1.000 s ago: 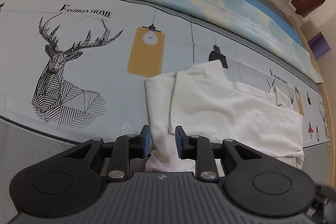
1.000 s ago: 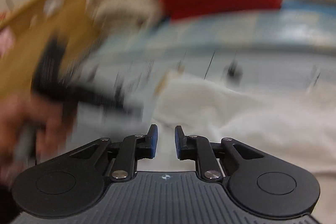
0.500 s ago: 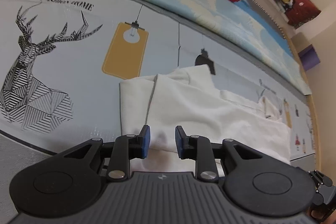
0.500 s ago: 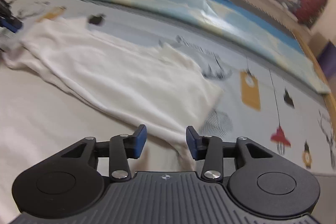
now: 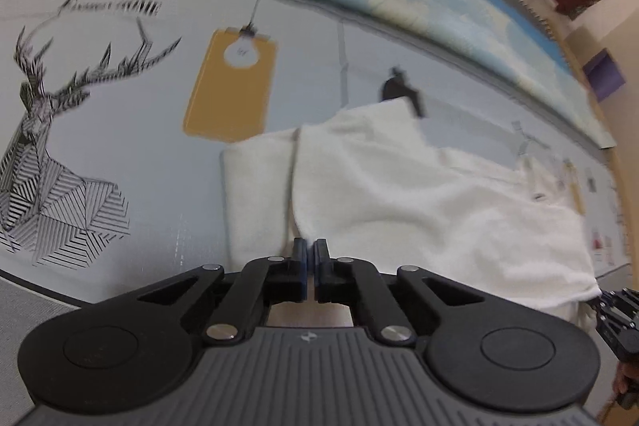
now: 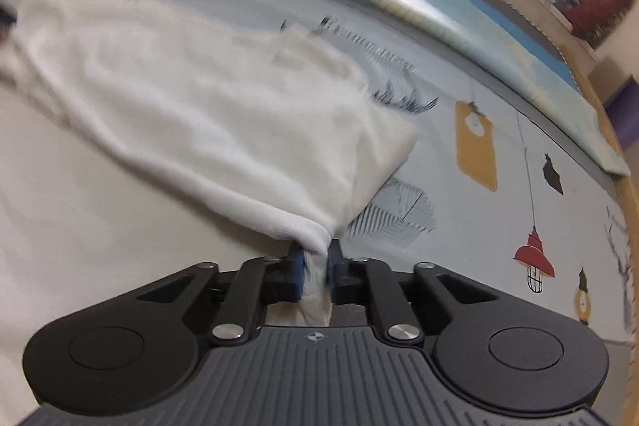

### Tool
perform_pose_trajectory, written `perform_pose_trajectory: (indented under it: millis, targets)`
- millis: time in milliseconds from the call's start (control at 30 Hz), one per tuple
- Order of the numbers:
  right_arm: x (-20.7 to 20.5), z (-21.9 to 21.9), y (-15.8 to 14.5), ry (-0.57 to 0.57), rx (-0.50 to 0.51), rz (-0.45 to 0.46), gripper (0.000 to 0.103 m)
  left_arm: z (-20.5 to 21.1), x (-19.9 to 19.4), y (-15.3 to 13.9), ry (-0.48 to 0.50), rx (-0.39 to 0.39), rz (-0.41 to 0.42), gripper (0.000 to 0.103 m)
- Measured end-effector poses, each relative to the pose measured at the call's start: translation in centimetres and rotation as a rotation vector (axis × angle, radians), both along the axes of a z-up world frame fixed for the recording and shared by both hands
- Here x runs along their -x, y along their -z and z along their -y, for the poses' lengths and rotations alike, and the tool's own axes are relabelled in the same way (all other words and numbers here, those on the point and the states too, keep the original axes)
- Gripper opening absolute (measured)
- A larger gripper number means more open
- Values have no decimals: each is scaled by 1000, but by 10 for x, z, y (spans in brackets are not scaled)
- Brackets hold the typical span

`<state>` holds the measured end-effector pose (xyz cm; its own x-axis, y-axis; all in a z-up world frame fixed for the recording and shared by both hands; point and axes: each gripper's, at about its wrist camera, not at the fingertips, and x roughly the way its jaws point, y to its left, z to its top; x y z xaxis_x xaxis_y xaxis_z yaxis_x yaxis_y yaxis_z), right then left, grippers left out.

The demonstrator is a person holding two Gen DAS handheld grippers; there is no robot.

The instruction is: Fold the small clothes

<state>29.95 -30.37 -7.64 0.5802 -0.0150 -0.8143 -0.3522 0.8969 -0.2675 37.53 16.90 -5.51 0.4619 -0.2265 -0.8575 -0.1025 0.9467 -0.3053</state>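
The white cloth (image 5: 399,194) lies on a bed sheet (image 5: 139,130) with deer and lamp pictures on it. The cloth is long. Its long way runs from left to right across the bed, and each of the tongs has one end.

On the left end, the left tongs (image 5: 310,260) are squeezed almost shut right at the near edge of the cloth. The cloth starts just past the tips and spreads away to the right. I cannot tell for sure if a bit of cloth is pinched in there, because the tips hide that edge.

On the right end, the right tongs (image 6: 315,262) are clenched on a bunched corner of the same cloth (image 6: 223,114). A white fold sticks out between the tips and hangs down behind them. From here the cloth stretches away to the left and looks a little lifted.

I think the next move is a fold. It depends on both near corners going the same way, across the long line, toward the far edge.
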Motion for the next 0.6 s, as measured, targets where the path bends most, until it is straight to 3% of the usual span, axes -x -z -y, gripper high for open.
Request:
perform_pose_trajectory:
  millis: [133, 300, 367, 400, 467, 533, 600]
  targets:
    - [10, 9, -23, 24, -46, 48, 9, 4, 20, -37, 53, -9, 46, 3]
    - [12, 22, 7, 56, -14, -144, 12, 14, 29, 0, 159, -186, -157, 4]
    - [13, 28, 1, 86, -38, -152, 15, 18, 31, -9, 161, -282, -95, 4]
    - [13, 33, -6, 112, -66, -140, 16, 17, 32, -17, 147, -280, -47, 4]
    - [14, 42, -23, 159, -166, -117, 17, 14, 32, -28, 123, -193, 15, 4]
    - [16, 46, -38, 165, -247, -93, 17, 19, 31, -26, 156, -123, 29, 4]
    - [16, 46, -49, 157, -294, -63, 20, 30, 29, -19, 189, -121, 13, 4]
